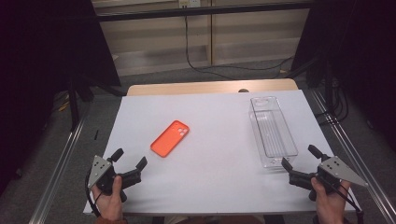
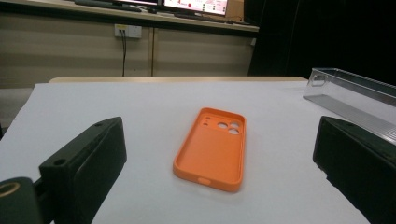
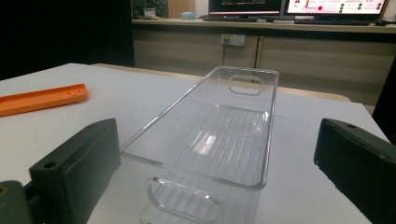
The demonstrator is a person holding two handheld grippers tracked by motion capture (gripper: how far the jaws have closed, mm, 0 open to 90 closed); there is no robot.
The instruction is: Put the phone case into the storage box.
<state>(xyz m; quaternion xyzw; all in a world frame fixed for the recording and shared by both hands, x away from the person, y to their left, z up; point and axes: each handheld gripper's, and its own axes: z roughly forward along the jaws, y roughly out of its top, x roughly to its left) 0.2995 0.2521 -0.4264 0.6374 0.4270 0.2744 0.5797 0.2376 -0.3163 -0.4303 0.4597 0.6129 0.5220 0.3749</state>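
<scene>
Orange phone case (image 1: 170, 138) lies ahead of left tongs (image 1: 129, 158).

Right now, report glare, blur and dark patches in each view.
High view: both side margins black, white table evenly lit. Left gripper view: orange phone case sharp, near jaws soft. Right gripper view: clear bin shows pale reflections on its ribbed floor.

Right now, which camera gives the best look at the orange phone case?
The left gripper view: the phone case lies close, camera holes plain. The high view shows it small on the table; the right gripper view catches it edge-on at the left.
</scene>
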